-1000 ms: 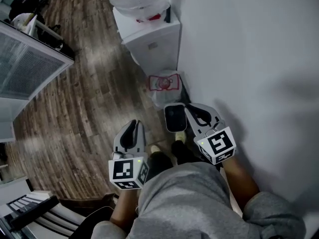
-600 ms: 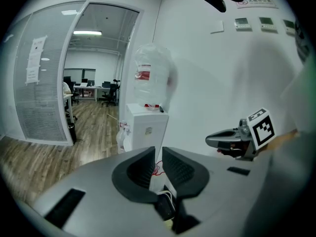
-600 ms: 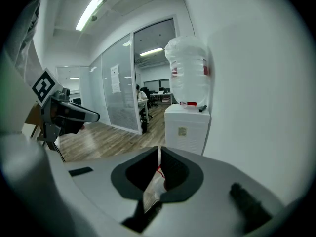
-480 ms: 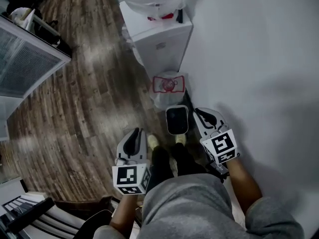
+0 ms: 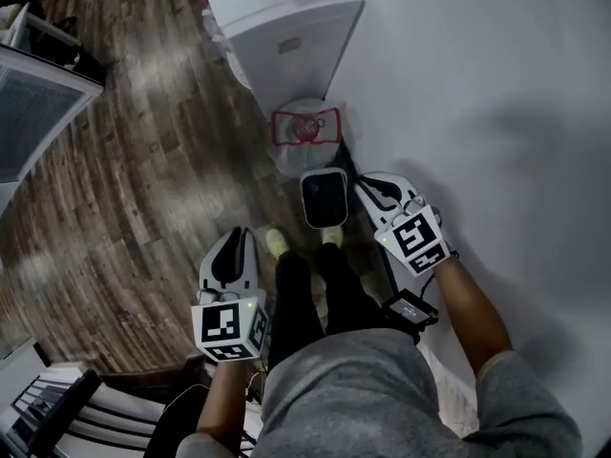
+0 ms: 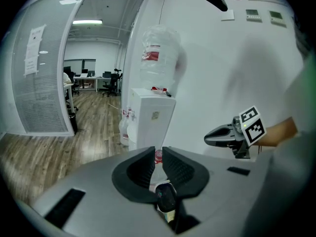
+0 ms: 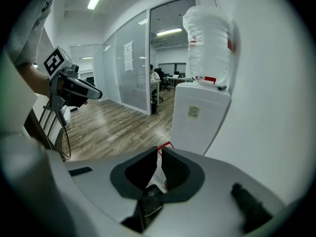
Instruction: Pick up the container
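A white water dispenser (image 5: 286, 36) stands against the wall at twelve o'clock in the head view. The clear, red-labelled container (image 5: 305, 130) sits on the wooden floor (image 5: 143, 160) at its foot. The left gripper (image 5: 239, 235) is at the container's seven o'clock and the right gripper (image 5: 368, 187) near its five. Both have their jaws closed to a slit and hold nothing.
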A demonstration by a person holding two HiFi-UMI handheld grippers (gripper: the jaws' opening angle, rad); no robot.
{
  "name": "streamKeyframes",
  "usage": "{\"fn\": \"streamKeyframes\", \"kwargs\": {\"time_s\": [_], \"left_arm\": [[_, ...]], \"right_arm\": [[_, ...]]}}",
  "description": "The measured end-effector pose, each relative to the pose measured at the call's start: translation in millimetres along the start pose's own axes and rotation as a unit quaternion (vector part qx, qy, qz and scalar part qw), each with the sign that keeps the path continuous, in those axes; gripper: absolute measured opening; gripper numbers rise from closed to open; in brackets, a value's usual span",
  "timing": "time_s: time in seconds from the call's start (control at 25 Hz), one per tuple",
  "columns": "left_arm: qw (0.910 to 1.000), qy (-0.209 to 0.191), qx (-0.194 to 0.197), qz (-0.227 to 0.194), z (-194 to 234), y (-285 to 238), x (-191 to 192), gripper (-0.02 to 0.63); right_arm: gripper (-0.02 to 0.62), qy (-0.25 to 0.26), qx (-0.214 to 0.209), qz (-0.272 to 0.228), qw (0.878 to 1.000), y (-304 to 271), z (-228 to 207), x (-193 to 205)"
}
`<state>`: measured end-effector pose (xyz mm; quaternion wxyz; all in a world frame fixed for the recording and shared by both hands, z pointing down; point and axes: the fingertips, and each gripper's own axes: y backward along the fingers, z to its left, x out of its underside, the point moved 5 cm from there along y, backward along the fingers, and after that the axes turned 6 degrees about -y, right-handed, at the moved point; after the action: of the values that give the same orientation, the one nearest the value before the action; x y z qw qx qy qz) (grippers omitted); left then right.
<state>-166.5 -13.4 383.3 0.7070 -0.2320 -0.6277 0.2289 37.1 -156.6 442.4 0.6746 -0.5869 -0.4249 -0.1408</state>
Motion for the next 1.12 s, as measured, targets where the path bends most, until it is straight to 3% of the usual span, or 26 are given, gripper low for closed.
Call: {"fn": "streamKeyframes", "kwargs": {"time_s": [0.16, 0.28, 0.72, 1.12], "left_arm": [[0.9998, 0.003, 0.002, 0.019, 4, -20, 16, 0.054], [0.9994, 0.006, 0.005, 0.033, 4, -41, 33, 0.054], [0.9968, 0.008, 0.009, 0.079, 3, -125, 98, 0.054], [0.9914, 0.033, 0.017, 0.126, -1, -178, 165, 0.054]], "right_arm": [[0.043, -0.022, -0.012, 0.029, 0.999, -31, -11, 29], [0.098, -0.037, -0.028, 0.05, 0.998, -56, -18, 54], [0.141, 0.002, -0.065, 0.123, 0.99, -148, -27, 147], [0.149, 0.009, -0.067, 0.195, 0.979, -225, -43, 224]]}}
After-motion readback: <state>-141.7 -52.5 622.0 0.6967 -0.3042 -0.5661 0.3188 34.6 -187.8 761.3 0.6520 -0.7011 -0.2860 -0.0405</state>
